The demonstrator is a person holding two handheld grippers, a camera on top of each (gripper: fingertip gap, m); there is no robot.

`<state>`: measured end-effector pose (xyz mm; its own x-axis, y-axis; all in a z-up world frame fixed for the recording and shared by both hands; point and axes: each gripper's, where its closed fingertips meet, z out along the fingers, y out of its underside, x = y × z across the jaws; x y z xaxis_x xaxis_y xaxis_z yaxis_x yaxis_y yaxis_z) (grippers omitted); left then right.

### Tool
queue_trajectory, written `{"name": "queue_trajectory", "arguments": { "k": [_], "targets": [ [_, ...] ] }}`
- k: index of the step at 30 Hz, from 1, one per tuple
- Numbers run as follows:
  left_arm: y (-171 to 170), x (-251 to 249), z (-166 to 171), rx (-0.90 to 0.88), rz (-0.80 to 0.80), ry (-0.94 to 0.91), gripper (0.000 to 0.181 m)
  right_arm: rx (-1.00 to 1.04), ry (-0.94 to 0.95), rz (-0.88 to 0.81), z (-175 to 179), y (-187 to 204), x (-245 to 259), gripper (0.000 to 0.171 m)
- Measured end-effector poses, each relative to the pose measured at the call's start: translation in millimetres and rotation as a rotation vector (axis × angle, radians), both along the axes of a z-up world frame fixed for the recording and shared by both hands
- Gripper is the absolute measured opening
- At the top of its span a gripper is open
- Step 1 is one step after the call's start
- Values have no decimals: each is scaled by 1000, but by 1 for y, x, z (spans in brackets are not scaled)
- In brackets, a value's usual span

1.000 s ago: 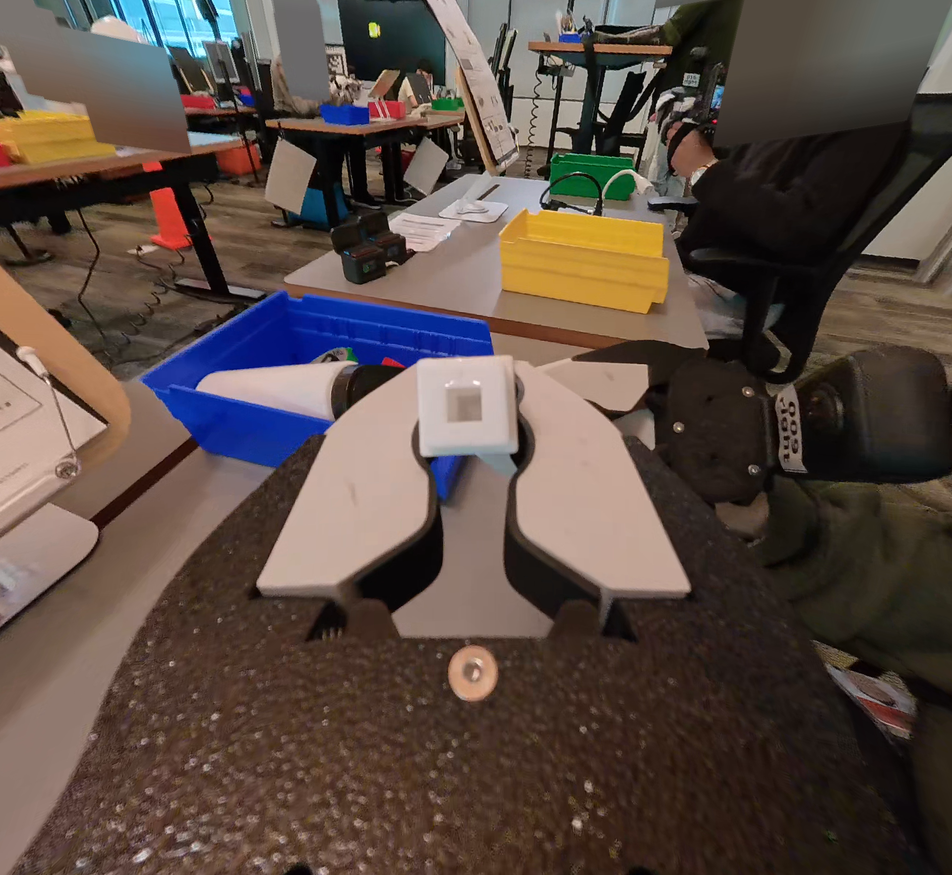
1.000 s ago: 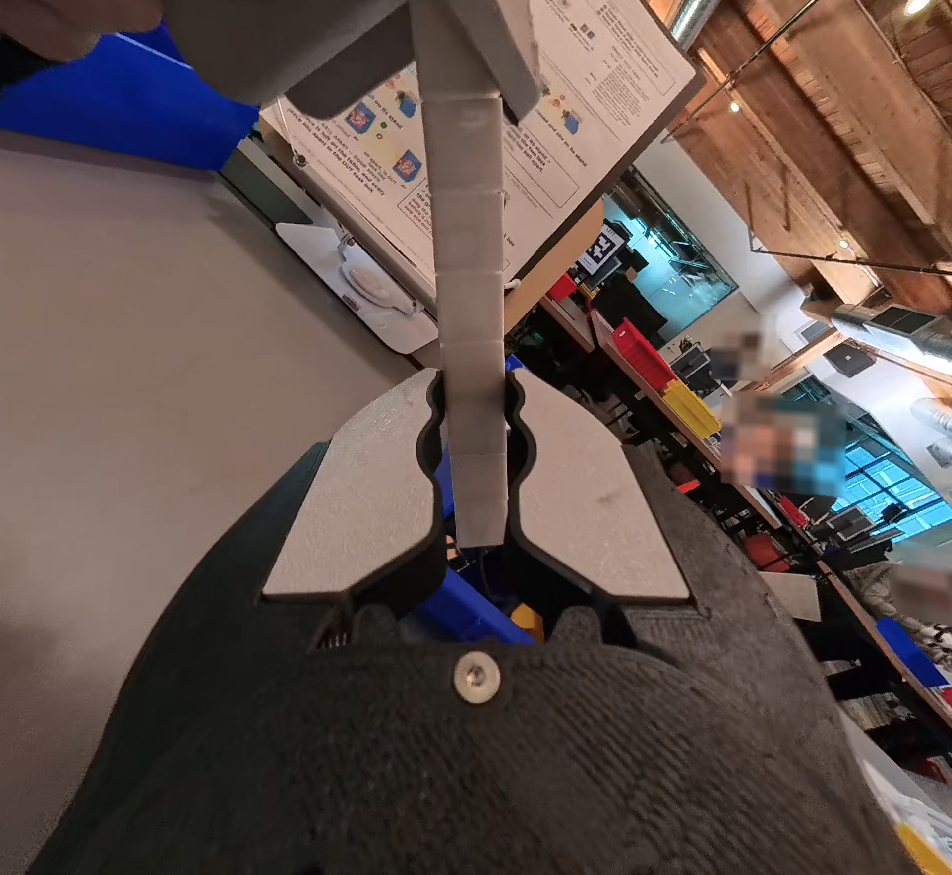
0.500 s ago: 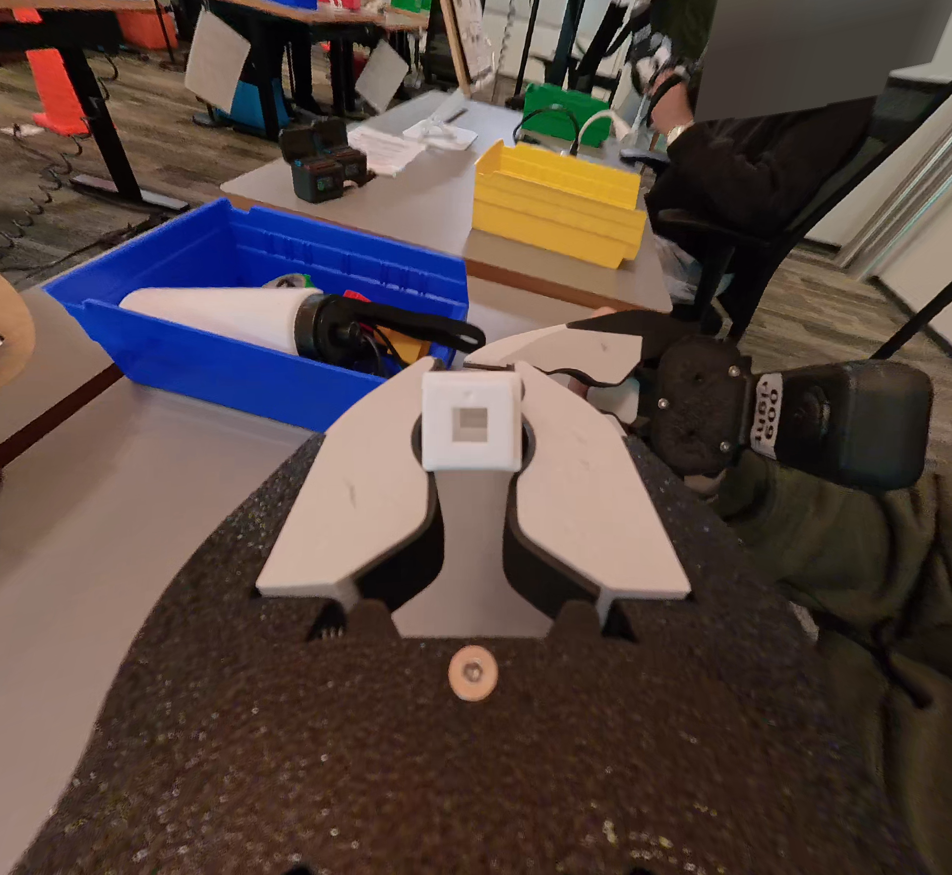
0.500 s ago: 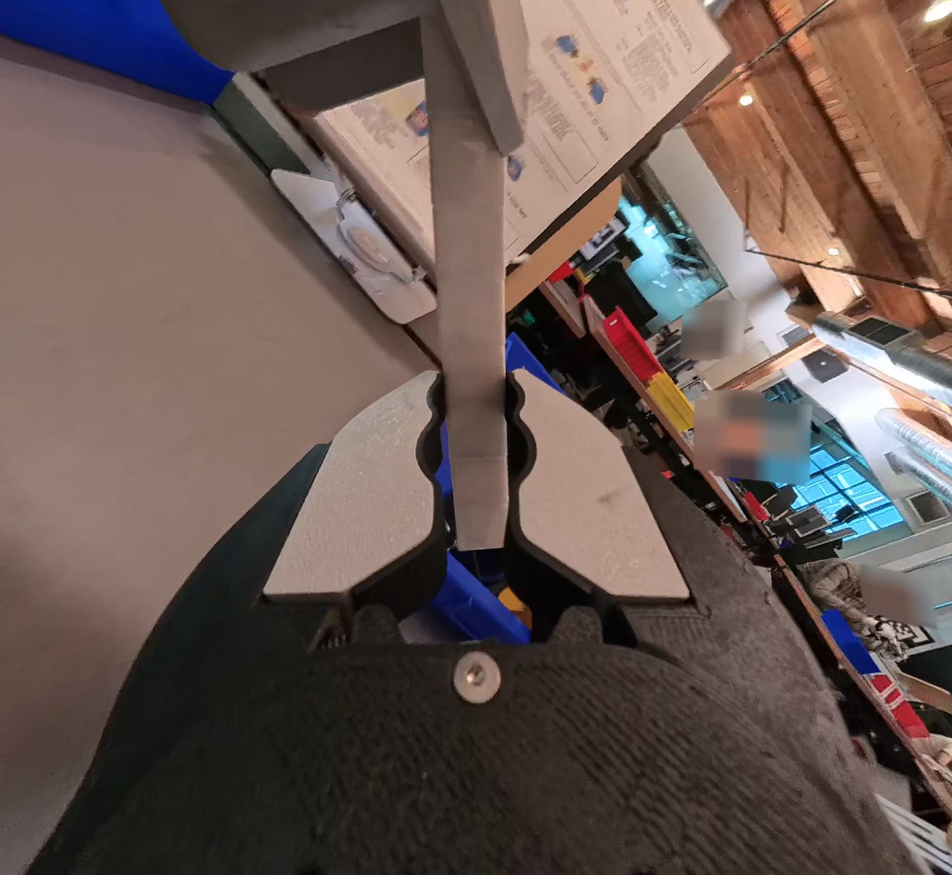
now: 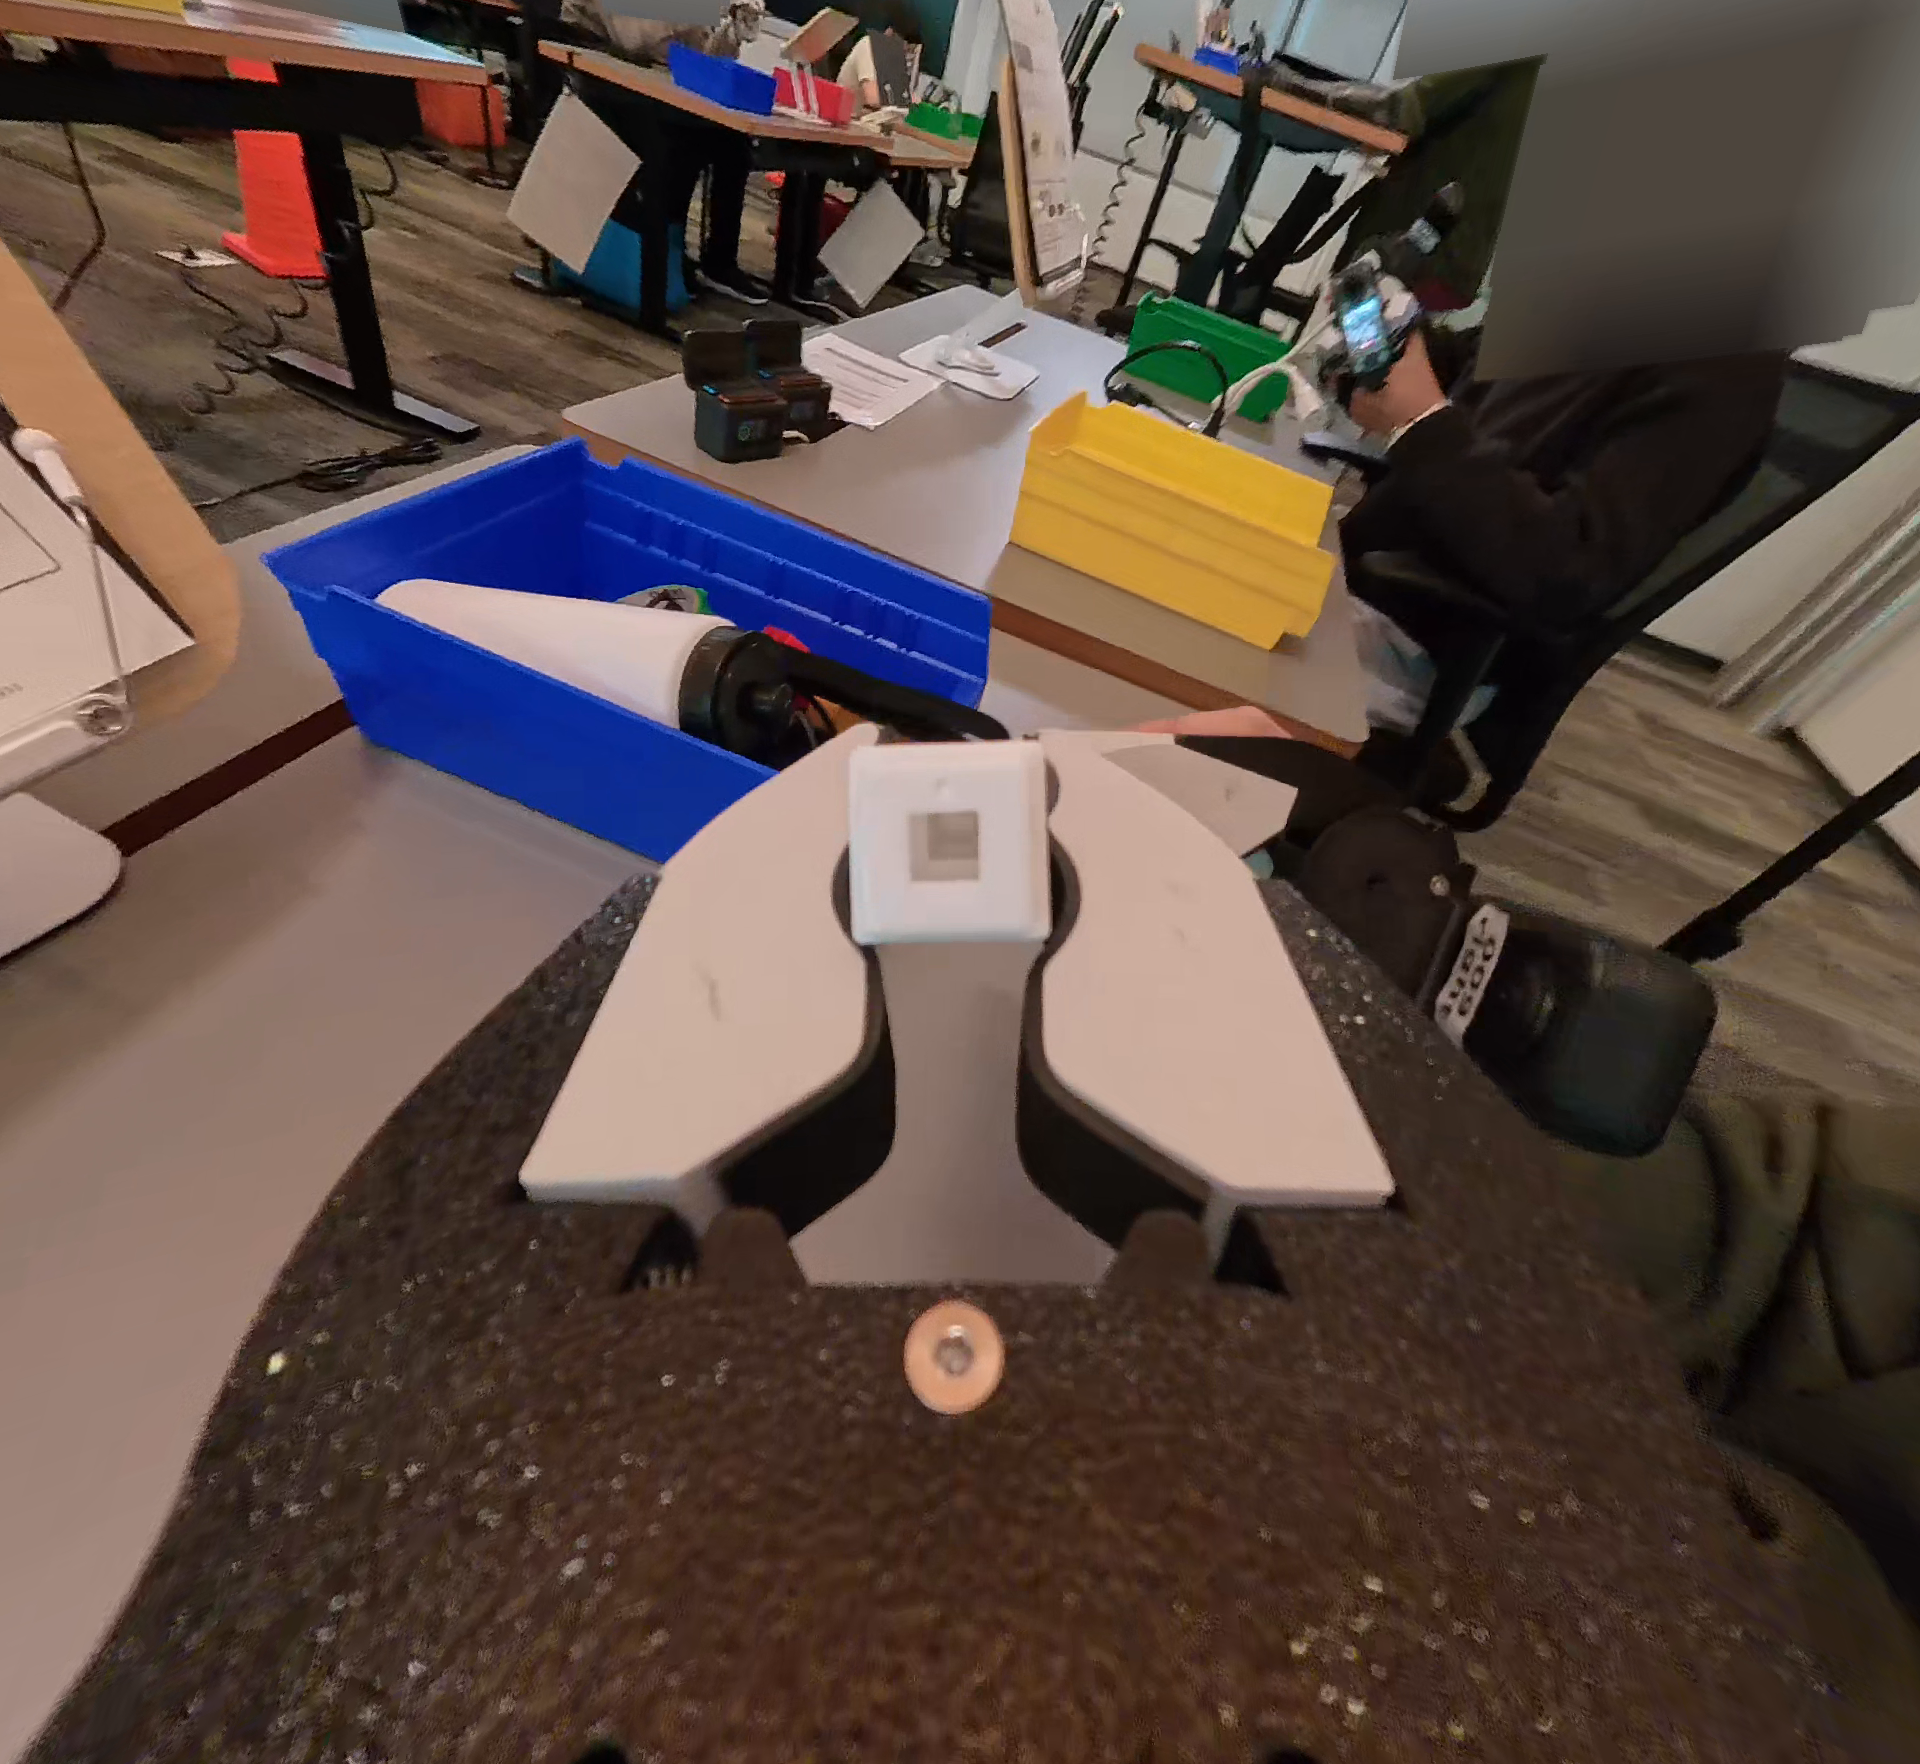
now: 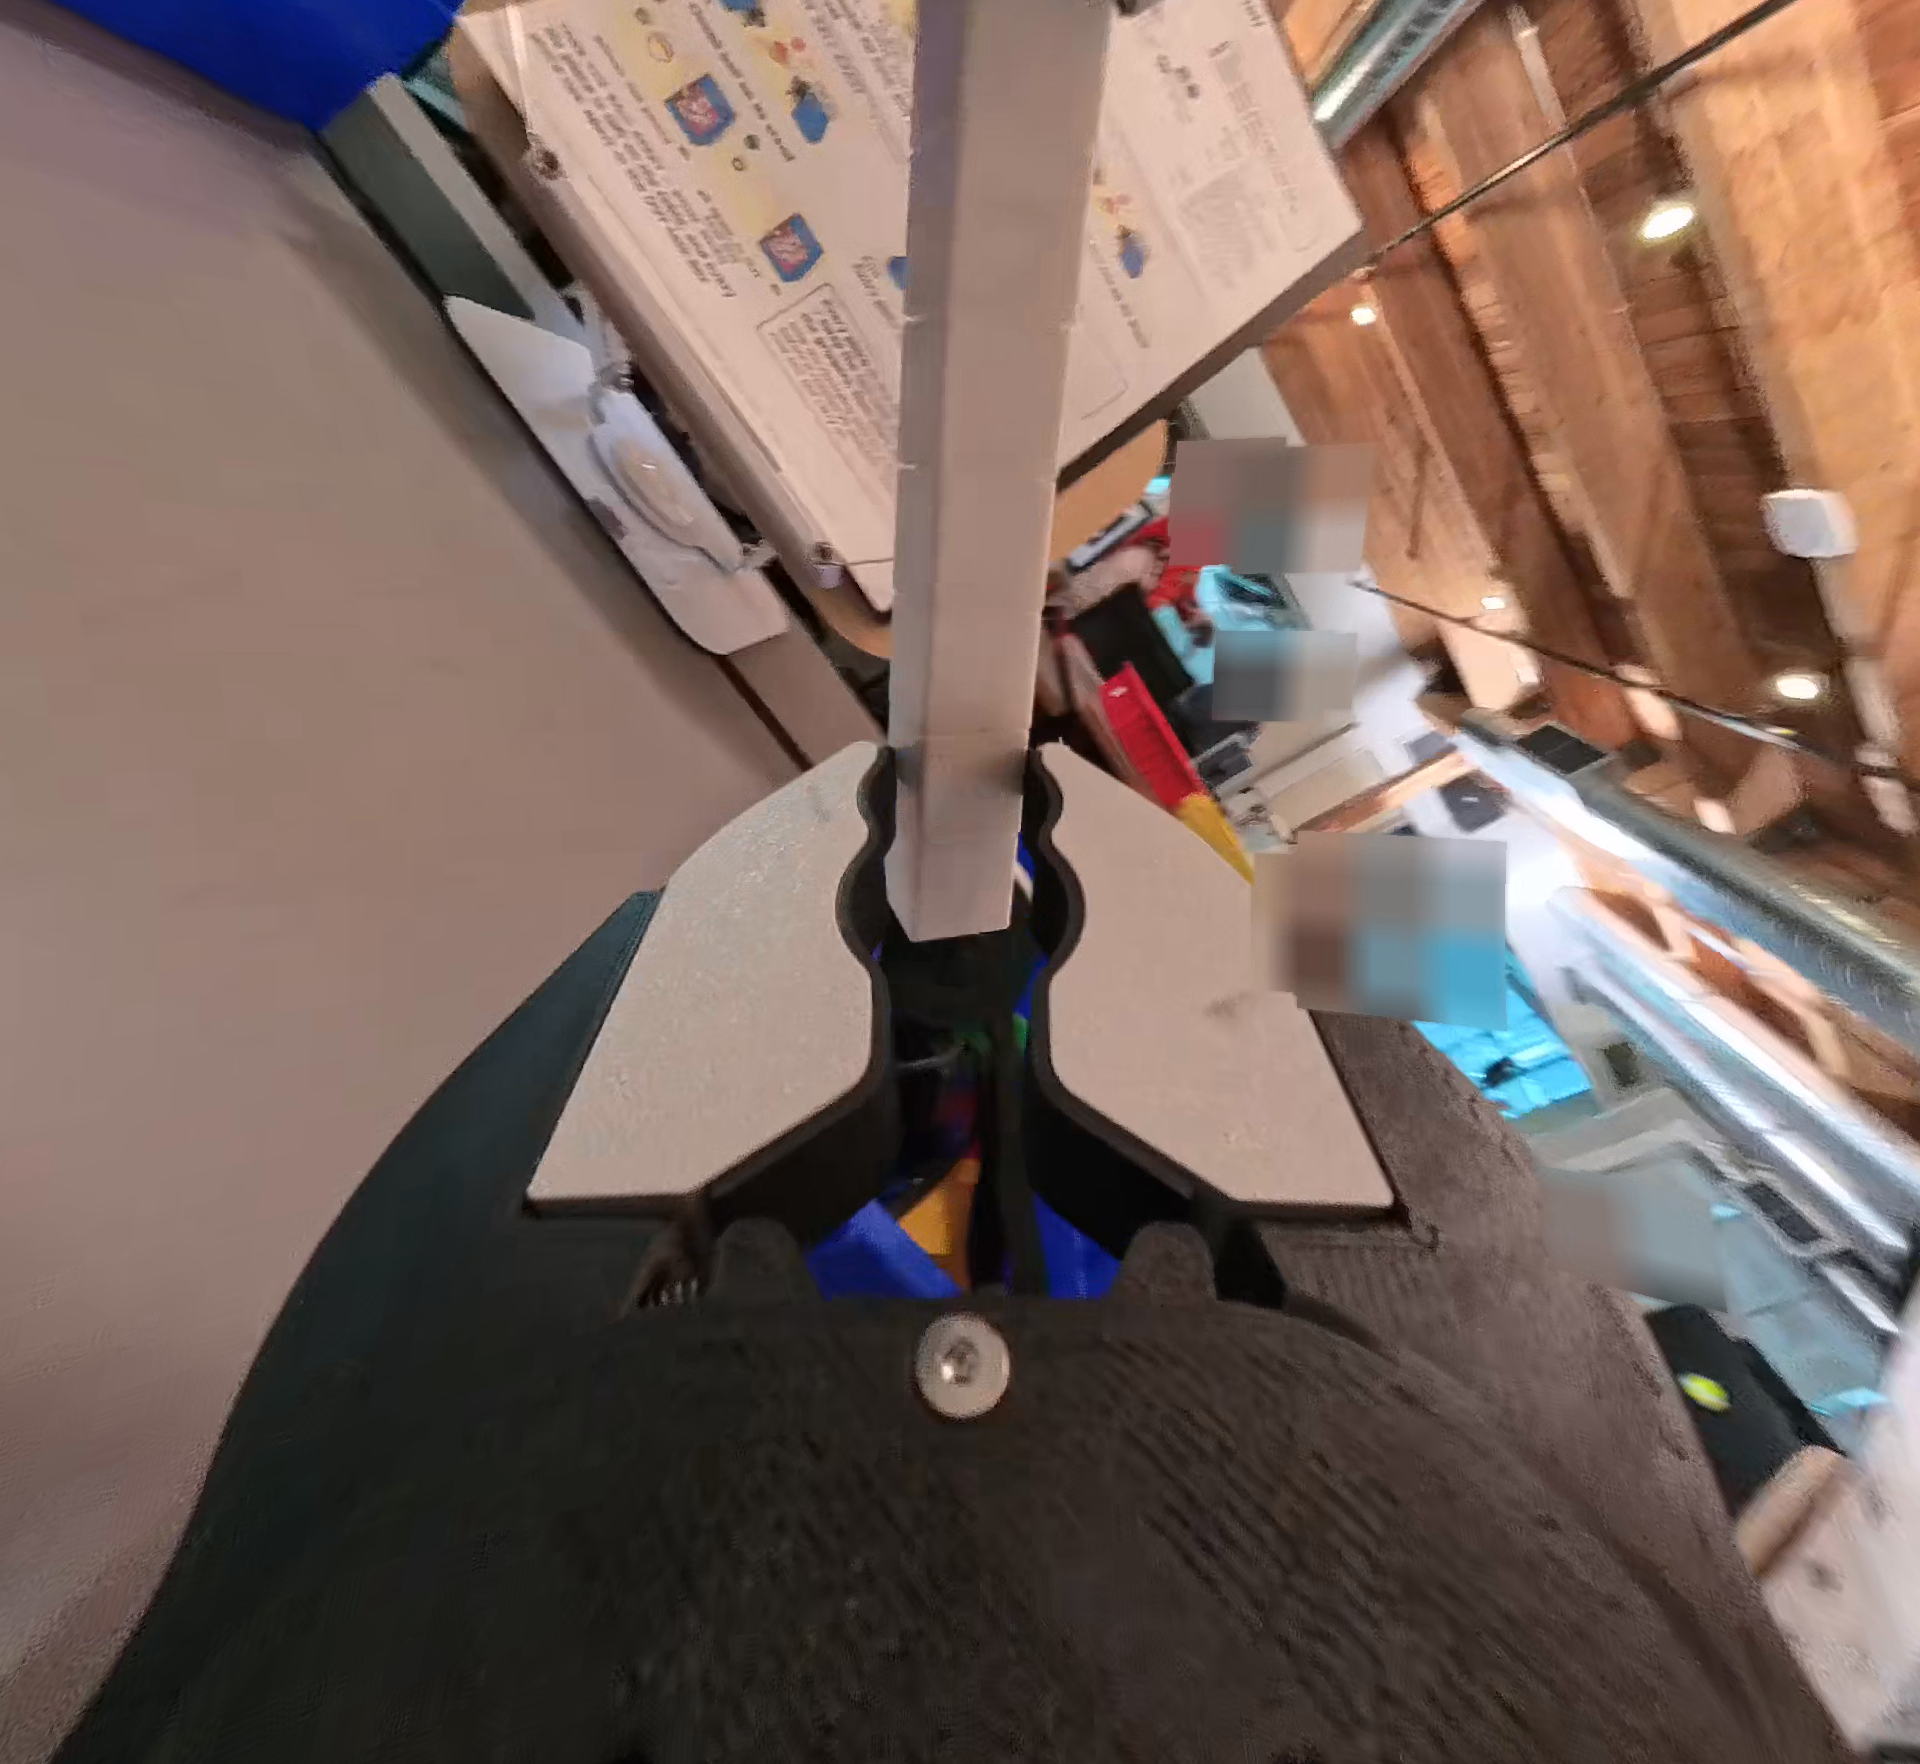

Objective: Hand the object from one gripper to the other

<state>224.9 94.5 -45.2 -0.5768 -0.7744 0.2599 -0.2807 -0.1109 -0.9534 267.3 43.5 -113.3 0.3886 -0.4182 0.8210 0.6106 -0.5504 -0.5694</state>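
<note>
From my left wrist view, the bin (image 5: pixel 540 727) sits on the table (image 5: pixel 260 966) ahead and to the left, with a bottle (image 5: pixel 582 639) lying inside it. A second table (image 5: pixel 935 488) stands behind it and carries another bin (image 5: pixel 1164 530) at its right end. The sign board (image 6: pixel 727 187) stands at the left of the near table, beside the bin.

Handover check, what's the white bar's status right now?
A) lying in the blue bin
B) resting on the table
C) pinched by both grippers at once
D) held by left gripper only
C: the left gripper is shut on one end of the white bar, while the right gripper pinches its other end.
</note>
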Motion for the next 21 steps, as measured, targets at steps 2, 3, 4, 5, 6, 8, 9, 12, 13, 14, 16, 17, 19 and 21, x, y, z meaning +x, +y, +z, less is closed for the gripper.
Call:
{"name": "queue_trajectory", "arguments": {
  "k": [2,3,4,5,6,8,9,12,13,14,16,17,19,21],
  "targets": [
    [-3,-3,2,37,-5,-23,26,39,87,51,-3,3,-2,22],
    [-7,-6,7,34,-32,-56,27,64,137,99,-3,5,-6,22],
    [-12,-11,12,24,-72,-95,32,86,215,170,-5,9,-11,22],
    [-18,-16,17,18,-113,-133,37,126,307,239,-5,12,-17,22],
    [-21,-19,20,21,-150,-171,44,171,410,323,-5,15,-24,22],
    [-25,-25,22,40,-207,-234,50,248,666,566,-3,21,-47,22],
    [-27,-28,22,46,-242,-258,52,276,778,668,-1,21,-57,22],
    [-38,-42,16,38,-390,-271,54,241,976,948,-2,15,-89,22],
    [-40,-47,14,38,-434,-272,53,216,1011,1037,-2,12,-101,22],
    [-43,-51,12,35,-477,-276,55,190,1053,1110,-3,9,-111,22],
    [-49,-67,8,6,-612,-283,55,168,1121,1204,-3,5,-124,22],
    [-51,-77,6,-17,-689,-285,55,158,1162,1250,-3,4,-129,22],
    [-54,-91,5,-45,-791,-300,55,144,1240,1333,-2,1,-139,22],
    [-55,-101,6,-67,-859,-331,54,137,1297,1395,-1,-1,-145,21]
  ]
}}
